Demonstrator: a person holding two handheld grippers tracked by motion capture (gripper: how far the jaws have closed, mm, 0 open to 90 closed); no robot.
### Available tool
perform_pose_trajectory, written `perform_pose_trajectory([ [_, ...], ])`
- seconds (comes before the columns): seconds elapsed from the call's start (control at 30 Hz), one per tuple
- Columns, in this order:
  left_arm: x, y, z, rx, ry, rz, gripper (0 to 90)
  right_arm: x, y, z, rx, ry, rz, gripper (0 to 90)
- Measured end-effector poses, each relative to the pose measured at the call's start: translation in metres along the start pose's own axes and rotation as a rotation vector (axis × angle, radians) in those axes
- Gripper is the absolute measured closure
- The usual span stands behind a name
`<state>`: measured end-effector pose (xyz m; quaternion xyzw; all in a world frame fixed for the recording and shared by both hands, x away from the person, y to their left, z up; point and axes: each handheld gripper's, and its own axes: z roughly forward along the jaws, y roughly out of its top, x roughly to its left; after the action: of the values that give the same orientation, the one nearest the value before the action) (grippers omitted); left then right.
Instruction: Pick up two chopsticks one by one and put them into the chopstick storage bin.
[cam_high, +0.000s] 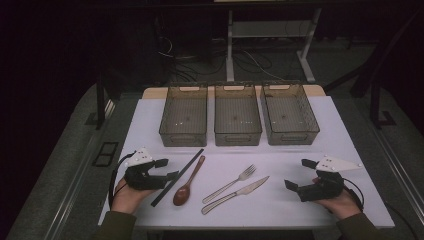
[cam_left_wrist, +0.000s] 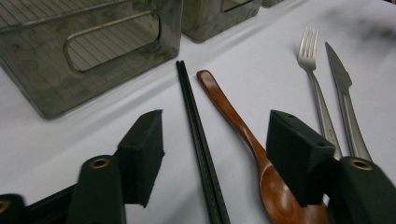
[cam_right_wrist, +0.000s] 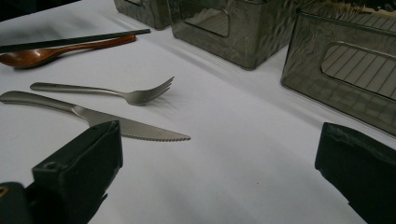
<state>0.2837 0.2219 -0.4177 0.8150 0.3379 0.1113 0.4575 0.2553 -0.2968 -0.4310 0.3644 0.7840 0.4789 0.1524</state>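
Left gripper (cam_high: 167, 170): low over the white desk (cam_high: 280, 200) at its front left, fingers (cam_left_wrist: 140, 154) apart, one on each side of the black chopsticks (cam_left_wrist: 198, 140); pads not touching them.
Chopsticks: lying flat as a pair on the desk, running diagonally from front left towards the leftmost bin (cam_high: 184, 116); far tips near that bin's front wall.
Wooden spoon (cam_left_wrist: 247, 140): just beside the chopsticks; its bowl lies by the finger on that side.
Fork (cam_high: 230, 184): mid-desk, near the spoon, tines pointing away.
Knife (cam_high: 235, 195): just beside the fork, roughly parallel.
Right gripper (cam_high: 300, 175): front right of the desk, fingers (cam_right_wrist: 79, 172) wide apart over bare desk, gripping nothing.
Bins: three clear ones in a row at the back.
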Motion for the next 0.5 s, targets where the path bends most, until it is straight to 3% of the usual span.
perform_pose_trajectory([
  [0.5,0.002,-0.016,-0.001,0.094,0.028,-0.035,64.0,0.0,0.0,0.0,-0.004,-0.008,0.001,0.1],
])
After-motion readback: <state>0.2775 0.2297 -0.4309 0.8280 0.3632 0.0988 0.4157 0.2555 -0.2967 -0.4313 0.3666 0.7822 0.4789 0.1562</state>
